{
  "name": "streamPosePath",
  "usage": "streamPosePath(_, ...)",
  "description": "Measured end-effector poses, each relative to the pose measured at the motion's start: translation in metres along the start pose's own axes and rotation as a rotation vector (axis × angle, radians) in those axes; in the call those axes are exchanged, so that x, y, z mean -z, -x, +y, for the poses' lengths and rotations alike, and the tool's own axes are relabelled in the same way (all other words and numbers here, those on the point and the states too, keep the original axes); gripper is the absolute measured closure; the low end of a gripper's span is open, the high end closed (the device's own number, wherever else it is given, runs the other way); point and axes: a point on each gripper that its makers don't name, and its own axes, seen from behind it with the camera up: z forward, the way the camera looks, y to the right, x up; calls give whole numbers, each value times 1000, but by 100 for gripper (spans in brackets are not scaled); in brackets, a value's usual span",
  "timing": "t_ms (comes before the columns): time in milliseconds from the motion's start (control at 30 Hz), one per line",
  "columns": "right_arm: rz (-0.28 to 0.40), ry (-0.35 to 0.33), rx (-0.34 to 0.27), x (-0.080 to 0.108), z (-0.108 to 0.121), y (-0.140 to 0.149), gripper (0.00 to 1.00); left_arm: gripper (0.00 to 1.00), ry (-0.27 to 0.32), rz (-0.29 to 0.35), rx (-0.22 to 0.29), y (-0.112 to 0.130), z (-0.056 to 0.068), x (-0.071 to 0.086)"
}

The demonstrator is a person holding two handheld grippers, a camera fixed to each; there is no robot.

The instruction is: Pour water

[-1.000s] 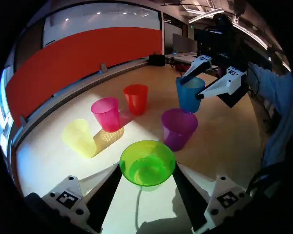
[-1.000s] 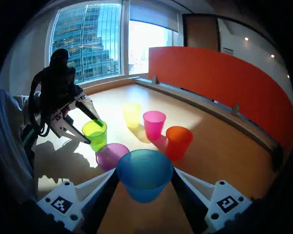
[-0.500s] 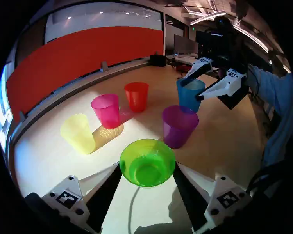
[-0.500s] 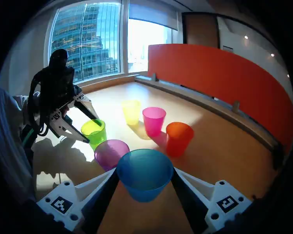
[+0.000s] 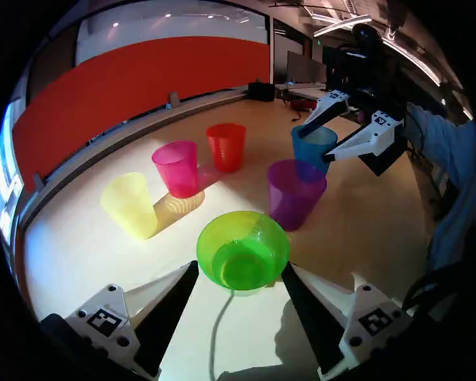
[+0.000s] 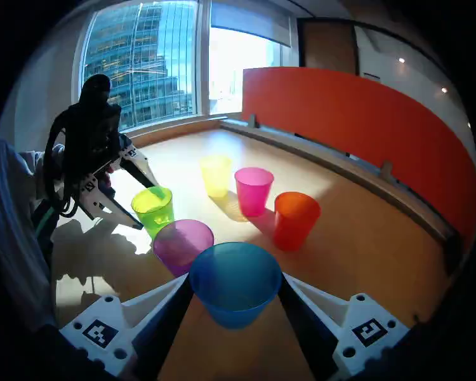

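Note:
My left gripper [image 5: 241,289] is shut on a green cup [image 5: 242,250] with a little water in its bottom, held upright just above the table. The right gripper [image 6: 235,293] is shut on a blue cup [image 6: 235,283], also upright. In the left gripper view the blue cup [image 5: 313,147] hangs at the far right between the other gripper's white fingers [image 5: 358,141]. In the right gripper view the green cup [image 6: 152,209] sits in the other gripper [image 6: 131,193] at the left. A purple cup [image 5: 294,193] [image 6: 182,244] stands between the two held cups.
Yellow [image 5: 131,205], pink [image 5: 176,167] and orange [image 5: 226,147] cups stand in a row on the light wooden table [image 5: 365,222]. An orange wall panel [image 5: 124,89] runs behind them. A person's sleeve [image 5: 450,165] is at the right; large windows [image 6: 143,63] lie behind the left gripper.
Both held cups have sunk slightly and drawn closer to the purple cup. The blue cup now sits partly behind the purple cup in the left gripper view.

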Motion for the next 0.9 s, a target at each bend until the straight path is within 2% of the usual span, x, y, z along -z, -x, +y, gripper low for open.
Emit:
streamPosePath(500,-25,11,5,-12,0,22,7,4,-23,21,16,5,-3,17)
streamPosePath(900,-29,27,5,-9,0,32,6,4,-26,28,14,4,-1,23)
